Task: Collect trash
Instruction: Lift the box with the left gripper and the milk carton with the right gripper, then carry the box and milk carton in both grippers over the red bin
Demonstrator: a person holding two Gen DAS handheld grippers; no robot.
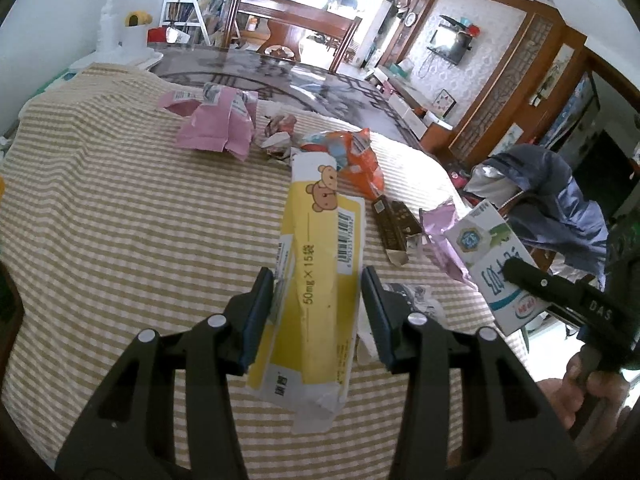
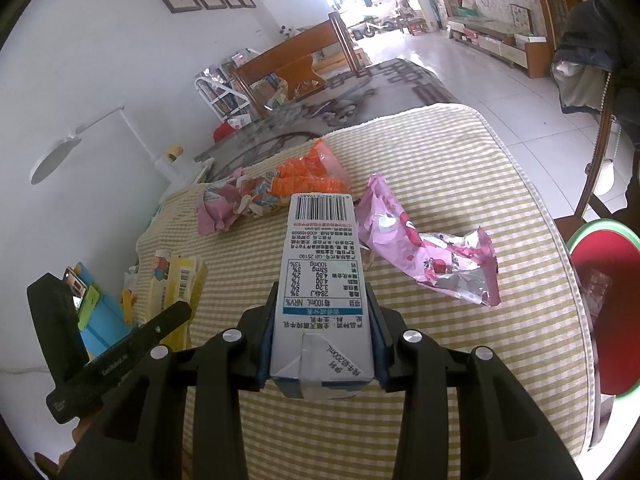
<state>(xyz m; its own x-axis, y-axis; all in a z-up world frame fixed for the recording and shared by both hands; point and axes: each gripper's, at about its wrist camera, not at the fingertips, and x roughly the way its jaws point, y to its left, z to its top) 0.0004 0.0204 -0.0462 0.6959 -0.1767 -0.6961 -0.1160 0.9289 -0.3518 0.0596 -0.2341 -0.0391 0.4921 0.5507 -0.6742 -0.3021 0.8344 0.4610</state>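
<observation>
The left hand-held gripper (image 1: 316,308) pinches a flattened yellow cardboard medicine box with a bear print (image 1: 316,280), lifted above the striped counter (image 1: 120,200). The right hand-held gripper (image 2: 320,336) clamps a white rectangular milk carton (image 2: 320,280) across its narrow sides near the folded base. Both look light and crushable; gripping the stiffer edges seems safest. The crinkled pink foil wrapper (image 2: 432,256) on the counter probably slips easily.
</observation>
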